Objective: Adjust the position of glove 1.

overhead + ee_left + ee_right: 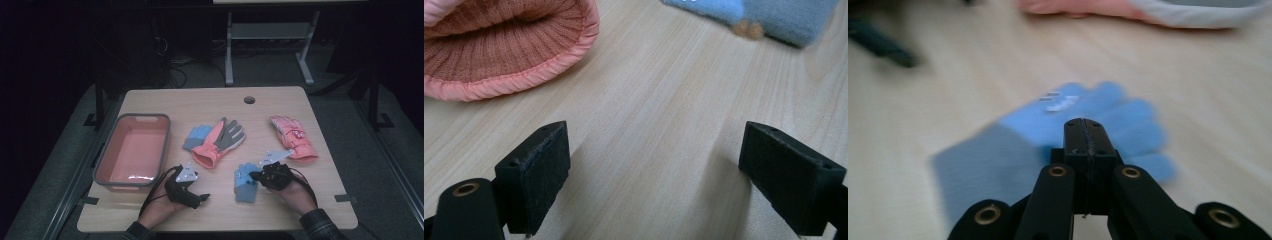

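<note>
Just right of the salmon-pink bin (131, 150), past the left gripper (192, 192), a small blue knit glove (245, 183) lies flat near the front of the wooden surface (215, 215), its fingers pointing away from the person. The right gripper (259, 176) sits at the glove's right edge with its jaws clenched together; in the right gripper view they look closed with nothing plainly between them, the glove (1068, 130) spread just beyond and beneath the tip, so whether any fabric is pinched I cannot tell. The glove looks light, soft and floppy — it will likely sag and fold when lifted, and a pinch on the cuff or the thick of the palm should hold better than one on a single finger. The left gripper hangs released, jaws wide apart over bare wood, near the ribbed cuff of a coral glove (504, 45). Farther from the bin lie that coral-and-grey glove (220, 142) over a second blue glove (196, 137), and beyond them a pink patterned glove (294, 137). The surface is smooth pale laminate — probably little grip against knit. The room behind is dark, with desk legs (270, 50) and cables on the floor.
</note>
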Demonstrator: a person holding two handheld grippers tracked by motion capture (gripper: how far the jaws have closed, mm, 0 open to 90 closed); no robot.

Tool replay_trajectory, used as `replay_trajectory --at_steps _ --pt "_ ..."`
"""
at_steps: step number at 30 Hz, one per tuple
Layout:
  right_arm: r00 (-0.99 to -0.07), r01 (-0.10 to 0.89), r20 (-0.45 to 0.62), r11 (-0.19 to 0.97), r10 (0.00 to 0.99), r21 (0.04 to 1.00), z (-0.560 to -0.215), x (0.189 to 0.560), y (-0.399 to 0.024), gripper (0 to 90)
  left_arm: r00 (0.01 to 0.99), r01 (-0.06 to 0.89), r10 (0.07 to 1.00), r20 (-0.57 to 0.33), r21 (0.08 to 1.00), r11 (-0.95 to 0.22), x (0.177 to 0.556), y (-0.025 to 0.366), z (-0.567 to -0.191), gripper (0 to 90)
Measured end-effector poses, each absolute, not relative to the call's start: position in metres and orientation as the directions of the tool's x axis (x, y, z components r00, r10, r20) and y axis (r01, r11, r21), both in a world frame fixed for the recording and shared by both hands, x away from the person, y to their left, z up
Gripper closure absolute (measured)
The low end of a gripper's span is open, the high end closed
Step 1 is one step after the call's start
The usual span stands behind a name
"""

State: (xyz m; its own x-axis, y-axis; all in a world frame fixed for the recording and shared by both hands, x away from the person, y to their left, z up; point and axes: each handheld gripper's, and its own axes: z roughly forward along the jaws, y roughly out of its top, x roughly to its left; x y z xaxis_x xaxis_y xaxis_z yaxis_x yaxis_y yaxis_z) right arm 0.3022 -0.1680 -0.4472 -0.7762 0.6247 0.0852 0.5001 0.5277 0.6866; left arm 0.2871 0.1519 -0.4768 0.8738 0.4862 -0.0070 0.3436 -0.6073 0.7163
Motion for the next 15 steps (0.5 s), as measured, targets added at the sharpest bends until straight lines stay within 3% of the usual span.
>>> replay_trajectory --at_steps 8,15 --pt "-0.755 0.529 0.077 0.535 0.651 0.659 -0.460 0.324 -0.180 90.0 0.876 0.338 0.483 -0.003 0.717 -0.610 0.288 0.152 -0.477 12.1" --pt "-0.765 0.530 0.074 0.560 0.639 0.637 -0.460 0.309 -0.180 90.0 0.876 0.338 0.482 -0.001 0.715 -0.612 0.288 0.152 -0.477 12.1"
